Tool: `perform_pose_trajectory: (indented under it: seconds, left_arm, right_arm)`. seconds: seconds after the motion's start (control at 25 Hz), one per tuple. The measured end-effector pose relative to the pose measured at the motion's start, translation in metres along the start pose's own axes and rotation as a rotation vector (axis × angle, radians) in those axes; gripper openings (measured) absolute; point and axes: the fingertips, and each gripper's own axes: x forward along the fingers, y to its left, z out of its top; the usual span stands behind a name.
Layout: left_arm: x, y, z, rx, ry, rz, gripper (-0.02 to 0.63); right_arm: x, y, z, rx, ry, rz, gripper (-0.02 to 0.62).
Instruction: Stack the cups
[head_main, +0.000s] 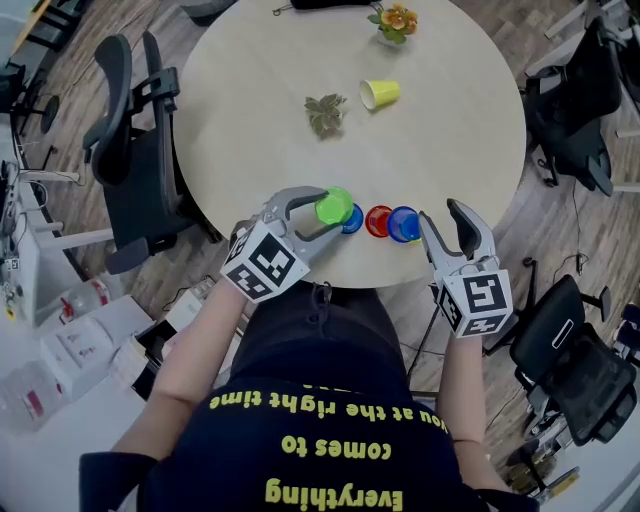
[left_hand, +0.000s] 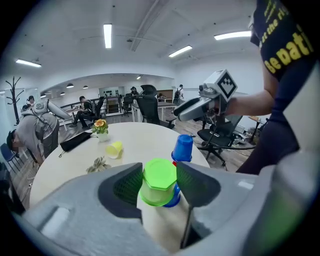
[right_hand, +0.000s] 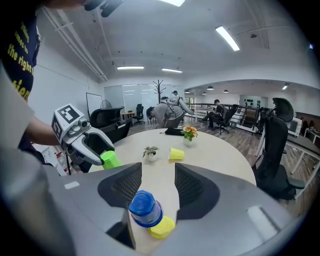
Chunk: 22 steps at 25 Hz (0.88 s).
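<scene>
The green cup (left_hand: 159, 181) is upside down, and the left gripper (head_main: 327, 212) clamps its tapered wall near the closed base. It sits over a blue cup (left_hand: 173, 196) at the near edge of the round table (head_main: 260, 100); I cannot tell whether the two touch. It looks like thin, light plastic, stiff enough to hold. But it is smooth and likely to flex or slip under a hard squeeze, so a gentle grip across the wall seems best. Just beside stand a red cup (head_main: 378, 221) and a second blue cup (right_hand: 145, 207) set over a yellow cup (right_hand: 162, 227). The right gripper (right_hand: 158, 172) has its jaws apart and empty, with that second blue cup low before them. A tipped yellow cup (head_main: 379, 93) lies farther off.
</scene>
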Motion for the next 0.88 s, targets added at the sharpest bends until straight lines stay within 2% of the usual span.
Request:
perform_pose_trajectory:
  seconds: [0.12, 0.32, 0.52, 0.88]
  left_arm:
    - [0.003, -0.002, 0.018, 0.004, -0.025, -0.002, 0.221]
    - [0.018, -0.025, 0.034, 0.017, -0.039, -0.083, 0.221]
    - [0.037, -0.043, 0.027, 0.016, -0.002, -0.147, 0.221]
    - [0.055, -0.047, 0.013, 0.013, 0.033, -0.169, 0.222]
  right_arm:
    - [0.004, -0.003, 0.001, -0.006, 0.001, 0.014, 0.219]
    - [0.005, -0.005, 0.002, -0.008, -0.003, 0.025, 0.218]
    - [0.007, -0.007, 0.001, -0.006, 0.0, 0.03, 0.216]
    - [0.008, -0.009, -0.004, -0.001, 0.011, 0.025, 0.215]
